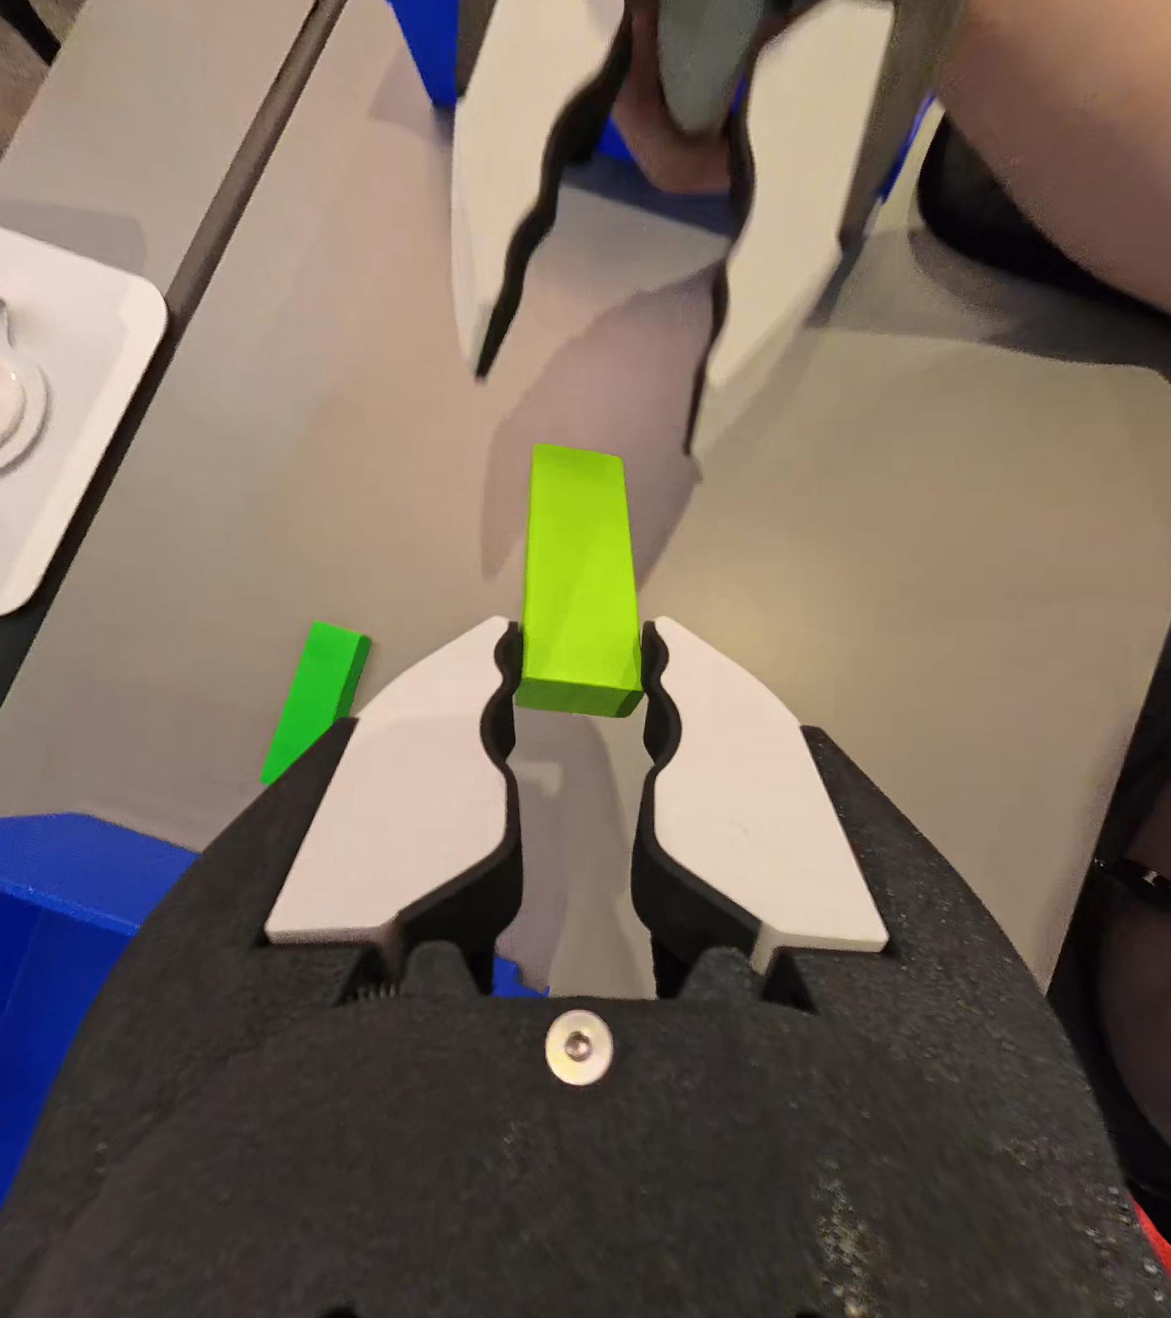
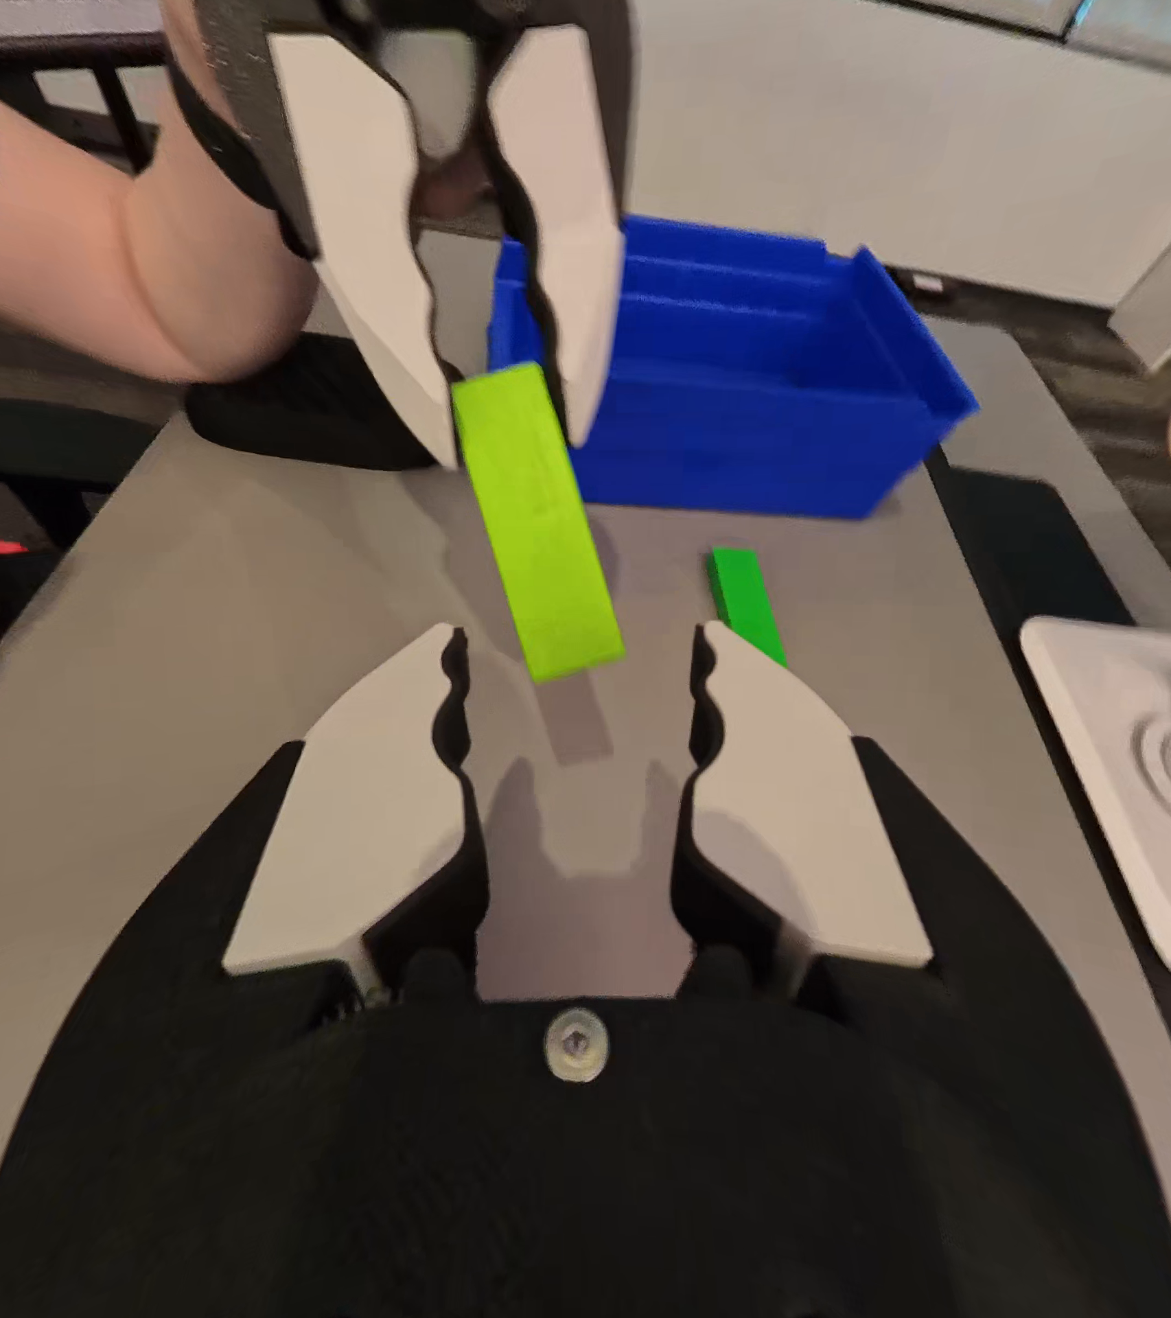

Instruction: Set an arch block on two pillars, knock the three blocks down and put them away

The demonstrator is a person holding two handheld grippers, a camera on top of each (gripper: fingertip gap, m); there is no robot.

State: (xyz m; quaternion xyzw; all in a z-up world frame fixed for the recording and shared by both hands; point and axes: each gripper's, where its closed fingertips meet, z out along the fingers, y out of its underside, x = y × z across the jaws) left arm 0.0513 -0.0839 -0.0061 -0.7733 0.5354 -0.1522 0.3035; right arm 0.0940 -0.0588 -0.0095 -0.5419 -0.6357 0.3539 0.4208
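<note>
Left gripper [image 1: 579,667] pinches just the end of the lime block [image 1: 579,570]; it could slip & drop. Right gripper [image 2: 579,667] is wide apart, w/ nothing in it.

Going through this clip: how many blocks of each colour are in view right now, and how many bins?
Lime-green block: 1, held in the left gripper, off the table
Darker green block: 1, lying on the table
Blue bin: 1
Total: 3 (no third block shows in either view)
</note>
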